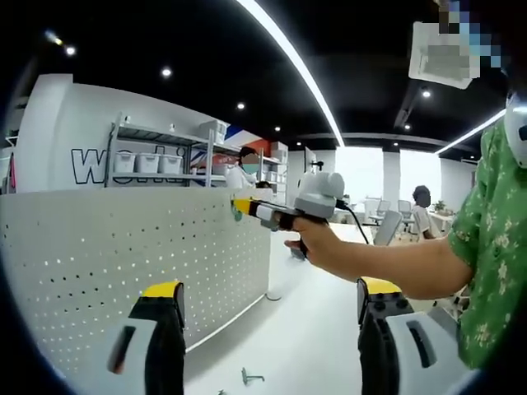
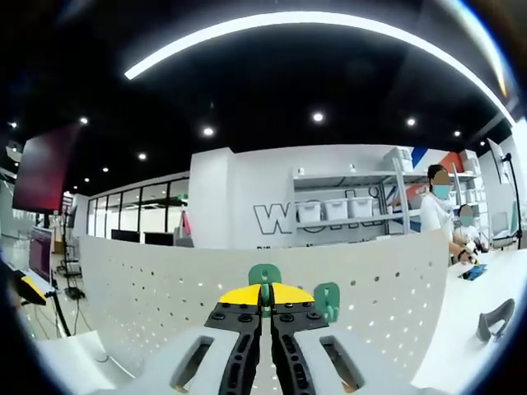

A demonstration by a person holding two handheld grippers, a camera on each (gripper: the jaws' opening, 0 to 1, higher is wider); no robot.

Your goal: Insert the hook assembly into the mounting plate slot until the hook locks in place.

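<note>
right gripper (image 2: 265, 306) pinches a green hook (image 2: 264, 280) at the pegboard (image 2: 148, 288); left gripper (image 1: 268, 309) gapes over white table (image 1: 305, 329).

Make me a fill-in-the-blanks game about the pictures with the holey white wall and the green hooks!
1. The right gripper is pinching a hook coloured ____.
2. The left gripper has its jaws ____, with nothing between them.
3. The pegboard standing on the table is full of little round ____.
4. Another green hook already sits on the pegboard, to the ____ of the gripper's tips in the right gripper view.

Missing words: green; open; holes; right
</note>
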